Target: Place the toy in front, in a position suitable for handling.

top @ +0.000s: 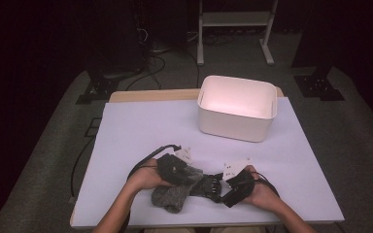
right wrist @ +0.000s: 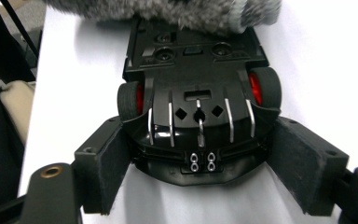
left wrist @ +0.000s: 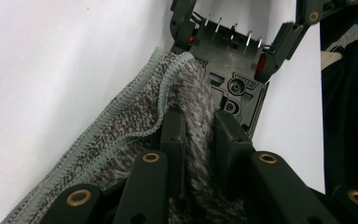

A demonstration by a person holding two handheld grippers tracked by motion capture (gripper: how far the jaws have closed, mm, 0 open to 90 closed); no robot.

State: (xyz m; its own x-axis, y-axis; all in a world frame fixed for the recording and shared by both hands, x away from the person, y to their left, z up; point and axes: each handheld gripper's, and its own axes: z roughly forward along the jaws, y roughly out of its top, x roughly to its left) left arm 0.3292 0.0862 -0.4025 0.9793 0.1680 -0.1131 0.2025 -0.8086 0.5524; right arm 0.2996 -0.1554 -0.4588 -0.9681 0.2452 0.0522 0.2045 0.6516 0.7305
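A black toy car (right wrist: 198, 93) with red wheel hubs lies belly-up between the pads of my right gripper (right wrist: 200, 168), which is shut on its rear end. A grey fuzzy cloth (left wrist: 135, 126) with a stitched hem is pinched in my left gripper (left wrist: 200, 126) and drapes over the far end of the car (left wrist: 235, 70). In the high view both grippers meet near the table's front edge: the left gripper (top: 182, 172) rests on the cloth (top: 172, 196), and the right gripper (top: 226, 190) holds the car (top: 208, 185).
A white plastic bin (top: 237, 108) stands at the back of the pale table (top: 141, 126), right of centre. A white metal frame (top: 235, 22) stands on the floor beyond. Cables trail off the table's left side.
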